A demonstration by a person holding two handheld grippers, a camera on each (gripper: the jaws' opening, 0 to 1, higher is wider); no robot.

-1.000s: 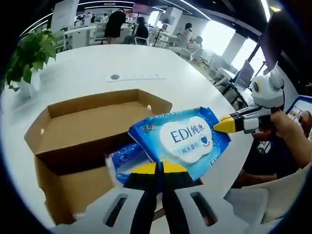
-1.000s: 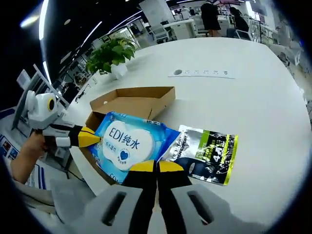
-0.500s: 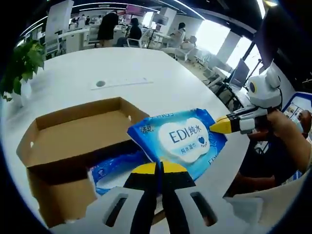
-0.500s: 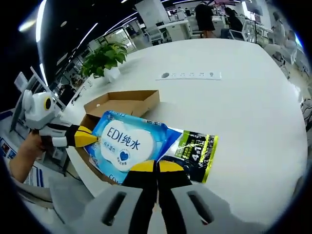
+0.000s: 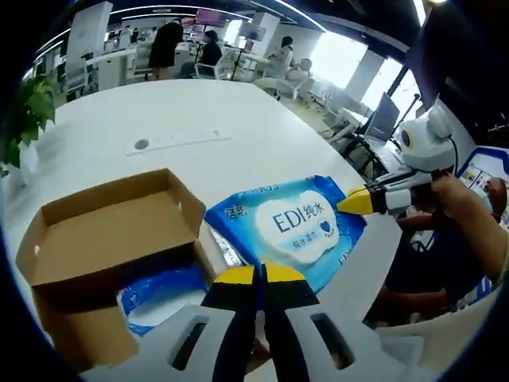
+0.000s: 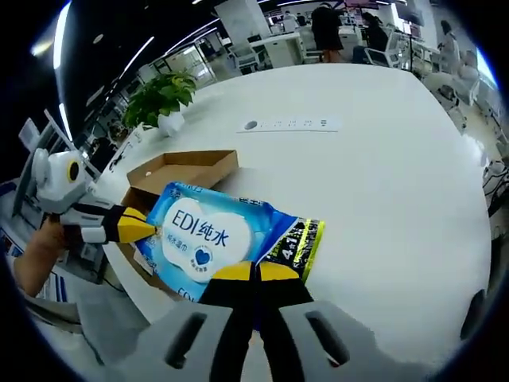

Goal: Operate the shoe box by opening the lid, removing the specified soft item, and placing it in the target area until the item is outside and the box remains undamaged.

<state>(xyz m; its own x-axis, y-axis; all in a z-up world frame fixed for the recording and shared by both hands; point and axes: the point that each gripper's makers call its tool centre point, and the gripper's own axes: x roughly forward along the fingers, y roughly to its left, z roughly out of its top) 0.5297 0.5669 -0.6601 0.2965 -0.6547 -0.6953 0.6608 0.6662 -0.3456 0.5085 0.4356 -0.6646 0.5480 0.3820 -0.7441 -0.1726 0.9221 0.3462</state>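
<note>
Wipes pack (image 5: 290,231) pinched by both claws, clear of box (image 5: 103,231)

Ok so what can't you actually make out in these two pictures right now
- Left gripper view: the blue pack in the shoe box is part hidden by the box wall and the left tool; its label is unreadable.
- Right gripper view: the wipes pack covers most of the black-and-green pouch and the box's inside.
- Both views: small print on the wipes pack is too small to read.
</note>
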